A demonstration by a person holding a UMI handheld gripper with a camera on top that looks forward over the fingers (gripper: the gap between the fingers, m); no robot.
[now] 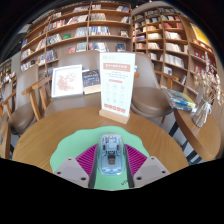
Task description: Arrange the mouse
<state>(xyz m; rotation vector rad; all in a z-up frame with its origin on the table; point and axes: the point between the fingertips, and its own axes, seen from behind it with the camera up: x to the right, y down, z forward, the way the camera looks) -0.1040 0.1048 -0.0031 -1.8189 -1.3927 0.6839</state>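
Observation:
A pale blue, see-through mouse [110, 152] sits between my gripper's [111, 160] two fingers, its long axis pointing away from me. Both magenta pads [90, 160] press on its sides, so the gripper is shut on it. The mouse is held over a light green mat [66, 150] that lies on a round wooden table [40, 135]. I cannot tell whether the mouse rests on the mat or hangs just above it.
A tall white and orange sign stand [117, 85] stands at the table's far edge, straight ahead. Wooden chairs [40, 95] and a display board [67, 80] are beyond the table at left, another table with books [185, 100] at right, and bookshelves [90, 30] behind.

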